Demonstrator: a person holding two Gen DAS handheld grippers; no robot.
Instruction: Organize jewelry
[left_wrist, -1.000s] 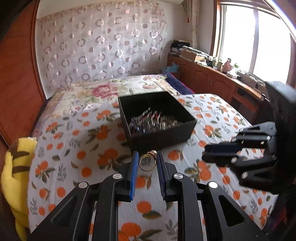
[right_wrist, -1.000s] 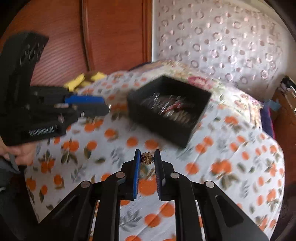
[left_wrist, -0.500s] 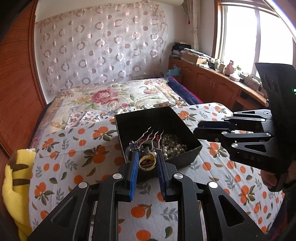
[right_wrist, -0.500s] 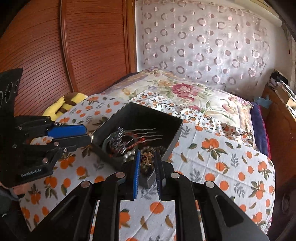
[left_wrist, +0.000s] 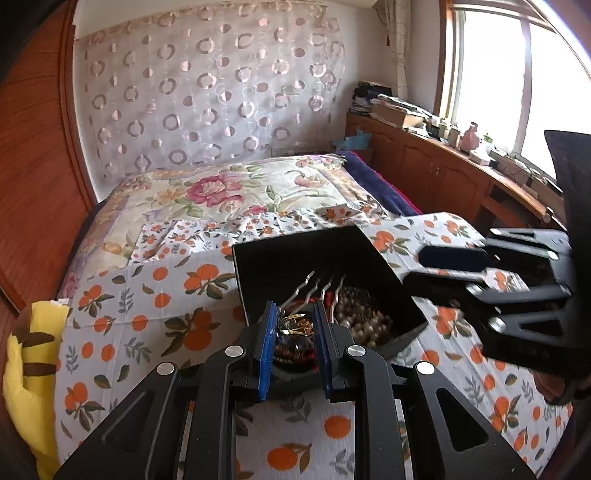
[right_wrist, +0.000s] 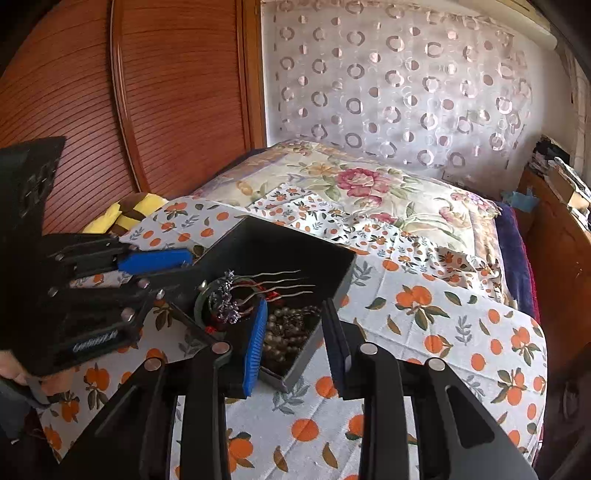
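A black box (left_wrist: 258, 266) stands on the orange-print bedspread and holds hair pins, a bead necklace (left_wrist: 364, 317) and dark bangles. My left gripper (left_wrist: 294, 326) is shut on a gold ring (left_wrist: 297, 326), held over the box's near left corner. My right gripper (right_wrist: 293, 325) is open and empty over the near corner of the box (right_wrist: 343, 273), above the beads (right_wrist: 291, 328). The brooch it carried does not show clearly among the beads. Each gripper shows in the other's view: the right one (left_wrist: 454, 266) and the left one (right_wrist: 155, 264).
A yellow plush toy (left_wrist: 26, 354) lies at the bed's left edge. A floral quilt (left_wrist: 229, 192) covers the far part of the bed. Wooden cabinets (left_wrist: 443, 173) with clutter run under the window on the right. A wooden wardrobe (right_wrist: 147, 110) stands on the left.
Both grippers moved forward over the box. My right gripper opened and let go of the small brooch. My left gripper still holds the gold ring.
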